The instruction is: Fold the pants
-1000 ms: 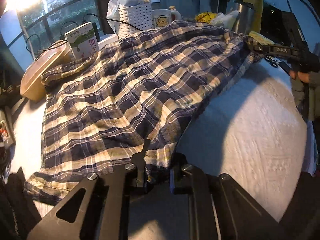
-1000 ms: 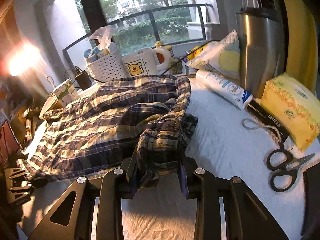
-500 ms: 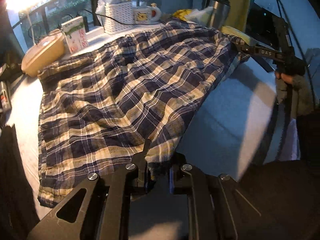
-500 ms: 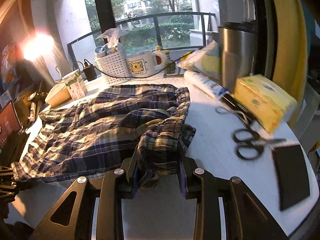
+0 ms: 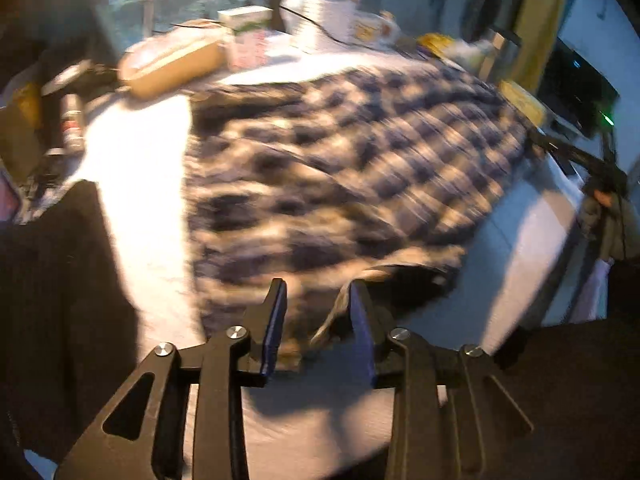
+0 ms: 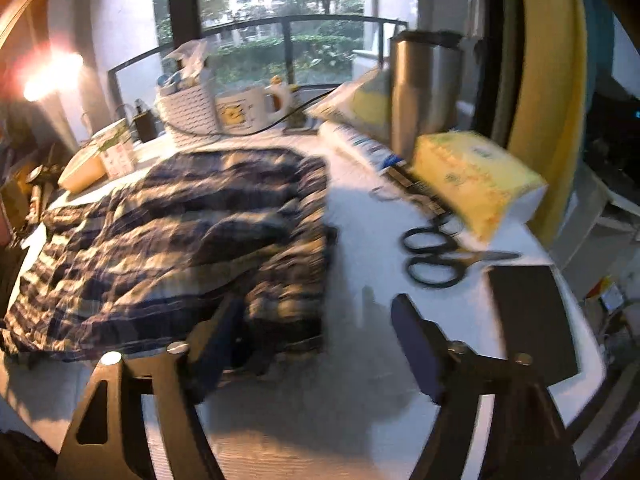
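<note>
Both my left gripper (image 5: 316, 312) and right gripper (image 6: 316, 340) have jaws opening and pinching nothing, because the plaid pants (image 6: 180, 232) now lie doubled along the near edge of the white table (image 6: 360, 208), apparently ready for the next fold.

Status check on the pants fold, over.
Left claw and right claw both opening, fabric released. Plaid pants folded over on the table. Scissors lie beside them, clear.

The blue-and-cream plaid pants (image 6: 172, 240) lie on my white worktop (image 6: 360, 280); black-handled scissors (image 6: 436, 256) lie right of them, lower right.
</note>
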A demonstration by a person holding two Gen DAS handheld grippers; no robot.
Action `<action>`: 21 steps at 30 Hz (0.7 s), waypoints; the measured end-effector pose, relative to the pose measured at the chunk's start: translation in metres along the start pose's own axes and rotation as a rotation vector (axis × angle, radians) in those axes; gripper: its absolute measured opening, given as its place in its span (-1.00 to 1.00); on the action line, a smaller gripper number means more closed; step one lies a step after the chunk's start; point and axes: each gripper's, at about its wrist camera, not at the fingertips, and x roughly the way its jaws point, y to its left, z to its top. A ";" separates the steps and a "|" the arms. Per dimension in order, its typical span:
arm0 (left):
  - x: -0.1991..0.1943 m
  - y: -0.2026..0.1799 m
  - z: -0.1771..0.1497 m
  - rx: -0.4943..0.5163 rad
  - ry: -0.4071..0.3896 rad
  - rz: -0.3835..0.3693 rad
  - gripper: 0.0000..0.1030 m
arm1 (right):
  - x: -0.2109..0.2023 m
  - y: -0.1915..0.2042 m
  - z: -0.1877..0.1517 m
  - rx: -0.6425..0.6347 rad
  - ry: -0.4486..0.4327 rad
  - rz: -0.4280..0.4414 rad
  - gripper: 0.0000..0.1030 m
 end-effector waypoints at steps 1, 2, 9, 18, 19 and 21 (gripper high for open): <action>-0.001 0.009 0.006 -0.016 -0.016 0.024 -0.24 | -0.004 -0.004 0.003 0.010 -0.008 -0.006 0.52; 0.000 0.016 0.010 -0.023 -0.025 0.035 -0.24 | -0.006 -0.007 0.004 0.016 -0.014 -0.009 0.52; 0.008 0.047 0.044 -0.044 -0.065 0.046 -0.24 | -0.009 0.003 0.023 0.013 -0.046 -0.001 0.52; 0.050 0.071 0.100 -0.034 -0.088 0.088 -0.24 | 0.009 0.029 0.044 -0.026 -0.045 0.041 0.52; 0.055 0.074 0.107 -0.029 -0.090 0.093 -0.24 | 0.011 0.032 0.047 -0.035 -0.048 0.043 0.52; 0.064 0.080 0.117 -0.024 -0.094 0.097 -0.24 | 0.013 0.037 0.052 -0.047 -0.054 0.046 0.52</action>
